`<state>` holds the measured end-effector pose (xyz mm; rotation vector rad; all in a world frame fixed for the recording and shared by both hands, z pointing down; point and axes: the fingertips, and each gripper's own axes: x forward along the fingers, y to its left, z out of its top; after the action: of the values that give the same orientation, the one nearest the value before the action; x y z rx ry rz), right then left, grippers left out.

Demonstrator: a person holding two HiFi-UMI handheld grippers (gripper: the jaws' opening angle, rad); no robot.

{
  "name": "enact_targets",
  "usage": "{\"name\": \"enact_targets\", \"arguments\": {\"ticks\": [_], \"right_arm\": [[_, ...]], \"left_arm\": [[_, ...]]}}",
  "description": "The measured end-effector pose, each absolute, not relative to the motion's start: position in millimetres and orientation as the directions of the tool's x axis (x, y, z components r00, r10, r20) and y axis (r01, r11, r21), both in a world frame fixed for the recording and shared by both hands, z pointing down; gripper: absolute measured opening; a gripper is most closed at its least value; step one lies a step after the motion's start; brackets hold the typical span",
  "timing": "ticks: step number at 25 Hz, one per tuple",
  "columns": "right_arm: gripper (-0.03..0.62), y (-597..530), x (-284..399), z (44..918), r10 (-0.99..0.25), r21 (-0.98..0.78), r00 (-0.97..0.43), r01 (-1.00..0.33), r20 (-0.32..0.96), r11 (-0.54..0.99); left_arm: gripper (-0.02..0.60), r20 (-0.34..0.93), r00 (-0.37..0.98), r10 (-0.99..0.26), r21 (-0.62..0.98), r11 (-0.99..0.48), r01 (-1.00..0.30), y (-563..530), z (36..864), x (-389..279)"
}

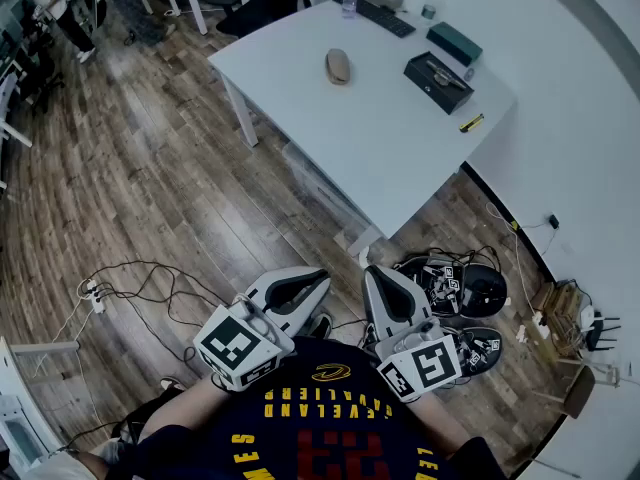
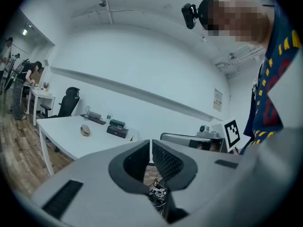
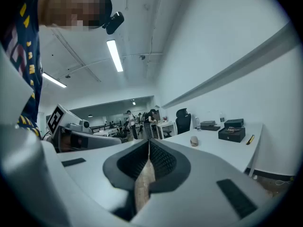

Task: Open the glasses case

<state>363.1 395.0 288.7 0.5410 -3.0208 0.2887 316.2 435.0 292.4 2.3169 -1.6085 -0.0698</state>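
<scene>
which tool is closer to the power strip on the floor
Left. The left tool sits right of the power strip in the head view; the right tool is farther right.

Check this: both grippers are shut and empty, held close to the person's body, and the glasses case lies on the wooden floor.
The place is wrong: the head view shows the glasses case lying on the white table. The rest stands: the left gripper and right gripper are shut, empty and close to the person's body.
</scene>
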Motion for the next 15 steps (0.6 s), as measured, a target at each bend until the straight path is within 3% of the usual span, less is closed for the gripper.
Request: {"name": "enact_targets", "arguments": {"ticks": [15], "right_arm": [[0.023, 381, 331, 307, -0.290, -0.312, -0.951, -0.308, 0.106, 0.899]], "left_arm": [[0.025, 0.180, 0.345, -0.921, 0.295, -0.284, -0.912, 426, 300, 289]]}}
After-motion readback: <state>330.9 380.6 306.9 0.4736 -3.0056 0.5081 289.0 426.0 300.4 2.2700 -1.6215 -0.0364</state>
